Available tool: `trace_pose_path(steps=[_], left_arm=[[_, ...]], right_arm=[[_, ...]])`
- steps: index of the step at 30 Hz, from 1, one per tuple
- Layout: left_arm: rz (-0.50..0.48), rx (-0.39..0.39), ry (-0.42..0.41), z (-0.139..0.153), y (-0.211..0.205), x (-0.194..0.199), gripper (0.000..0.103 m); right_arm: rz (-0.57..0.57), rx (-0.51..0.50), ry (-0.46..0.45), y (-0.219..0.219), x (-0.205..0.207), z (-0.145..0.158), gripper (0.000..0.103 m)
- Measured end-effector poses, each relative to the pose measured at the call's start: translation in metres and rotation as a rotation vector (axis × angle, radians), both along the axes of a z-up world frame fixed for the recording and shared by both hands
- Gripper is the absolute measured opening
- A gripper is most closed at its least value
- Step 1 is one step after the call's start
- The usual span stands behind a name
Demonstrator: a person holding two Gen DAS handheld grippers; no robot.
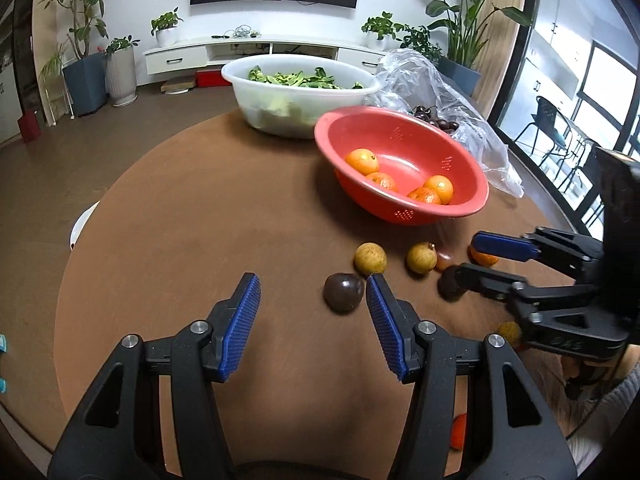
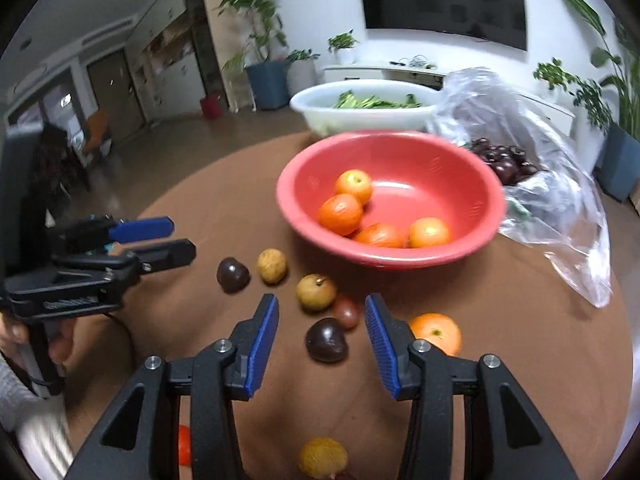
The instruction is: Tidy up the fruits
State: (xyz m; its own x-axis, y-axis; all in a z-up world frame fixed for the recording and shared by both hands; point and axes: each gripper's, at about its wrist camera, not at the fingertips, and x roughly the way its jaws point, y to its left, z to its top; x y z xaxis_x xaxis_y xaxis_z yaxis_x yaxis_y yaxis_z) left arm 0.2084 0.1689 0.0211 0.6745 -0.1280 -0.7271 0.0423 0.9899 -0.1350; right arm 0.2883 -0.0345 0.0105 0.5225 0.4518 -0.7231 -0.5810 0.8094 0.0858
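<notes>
A red bowl (image 1: 420,148) (image 2: 432,168) on the round brown table (image 1: 200,220) holds several oranges (image 2: 340,214). Loose fruit lies in front of it. My left gripper (image 1: 312,288) (image 2: 182,240) is open, and a dark purple fruit (image 1: 344,292) (image 2: 233,275) rests on the table just inside its right fingertip. Beyond that fruit sit two yellow-brown fruits (image 1: 370,258) (image 1: 421,258). My right gripper (image 2: 322,304) (image 1: 466,258) is open above another dark purple fruit (image 2: 326,340), a small reddish fruit (image 2: 346,312) and a yellow-brown fruit (image 2: 316,292). A loose orange (image 2: 436,332) lies outside its right finger.
A white basin (image 1: 300,92) of green leaves stands behind the red bowl. A clear plastic bag (image 2: 540,152) holding dark cherries (image 2: 500,156) lies to the right. Another yellow fruit (image 2: 322,458) and a red one (image 2: 184,444) lie near the table's front edge. A person's hand (image 2: 60,344) grips the left tool.
</notes>
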Motion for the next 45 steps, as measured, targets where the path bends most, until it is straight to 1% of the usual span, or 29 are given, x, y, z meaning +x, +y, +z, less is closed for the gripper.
trace_pose_path(steps=[5,13,16,22,23,24,25,29,38,45], left_arm=[[0.002,-0.009,0.002,0.000,0.001,-0.002,0.053],[-0.004,-0.009,0.008,-0.001,-0.001,-0.001,0.053],[-0.009,-0.007,0.011,-0.002,-0.004,0.000,0.053],[-0.038,0.023,0.027,-0.007,-0.014,0.002,0.053],[-0.042,0.021,0.032,-0.008,-0.015,0.003,0.053],[-0.047,0.020,0.035,-0.009,-0.016,0.004,0.053],[-0.052,0.020,0.038,-0.010,-0.017,0.004,0.053],[-0.060,0.031,0.053,-0.014,-0.021,0.007,0.053],[-0.078,0.041,0.068,-0.021,-0.027,0.012,0.053],[-0.098,0.063,0.077,-0.026,-0.032,0.019,0.053]], right_arm=[[0.013,-0.064,0.000,0.014,0.010,-0.015,0.048],[0.041,-0.125,-0.014,0.027,0.019,-0.027,0.048],[0.049,-0.155,-0.039,0.032,0.020,-0.028,0.048],[0.059,-0.179,-0.071,0.035,0.020,-0.028,0.040],[0.058,-0.181,-0.077,0.034,0.019,-0.027,0.036],[0.062,-0.175,-0.076,0.033,0.018,-0.026,0.030],[0.075,-0.149,-0.063,0.032,0.018,-0.023,0.027],[0.078,-0.118,-0.036,0.027,0.016,-0.020,0.027],[0.071,-0.069,-0.014,0.017,0.011,-0.012,0.027],[0.078,0.013,0.023,0.009,0.001,-0.003,0.027]])
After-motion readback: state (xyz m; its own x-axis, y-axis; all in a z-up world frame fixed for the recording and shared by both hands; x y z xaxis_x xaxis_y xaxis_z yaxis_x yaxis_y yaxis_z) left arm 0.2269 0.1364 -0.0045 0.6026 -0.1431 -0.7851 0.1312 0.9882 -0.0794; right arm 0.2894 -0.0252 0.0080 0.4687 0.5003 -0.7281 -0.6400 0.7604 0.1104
